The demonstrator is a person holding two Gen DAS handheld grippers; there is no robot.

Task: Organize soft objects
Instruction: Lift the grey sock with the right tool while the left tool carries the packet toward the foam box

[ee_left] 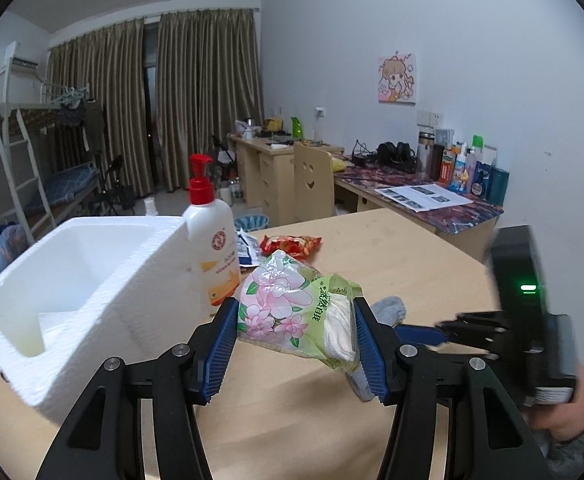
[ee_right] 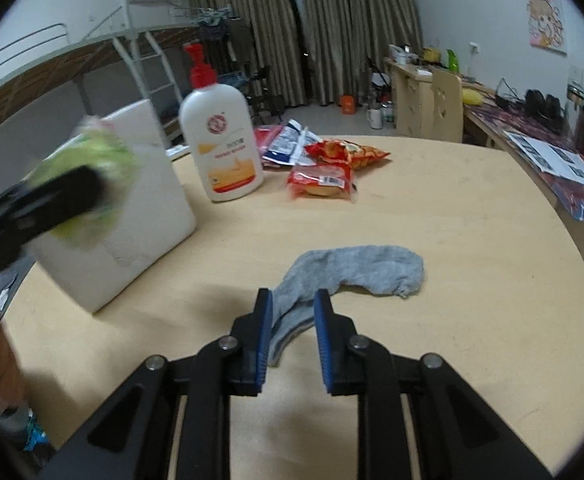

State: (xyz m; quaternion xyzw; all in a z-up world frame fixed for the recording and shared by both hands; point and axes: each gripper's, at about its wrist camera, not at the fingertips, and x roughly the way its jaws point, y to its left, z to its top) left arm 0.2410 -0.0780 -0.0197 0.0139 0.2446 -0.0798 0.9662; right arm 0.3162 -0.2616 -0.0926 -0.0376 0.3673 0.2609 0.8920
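Observation:
My left gripper (ee_left: 296, 320) is shut on a green floral tissue pack (ee_left: 292, 308) and holds it above the wooden table, just right of the white foam box (ee_left: 92, 280). In the right wrist view the pack (ee_right: 92, 176) is a blur in front of the box (ee_right: 140, 216). My right gripper (ee_right: 294, 312) hangs low over the table with its jaws around the cuff end of a grey sock (ee_right: 356, 270), a gap still showing on each side. The sock's toe shows in the left wrist view (ee_left: 390, 308).
A white lotion bottle with a red pump (ee_right: 220, 136) stands beside the box. Red snack packets (ee_right: 324, 178) and a blue-white packet (ee_right: 288, 142) lie behind it. The round wooden table (ee_right: 472, 280) ends at right near a desk with bottles and papers (ee_left: 424, 196).

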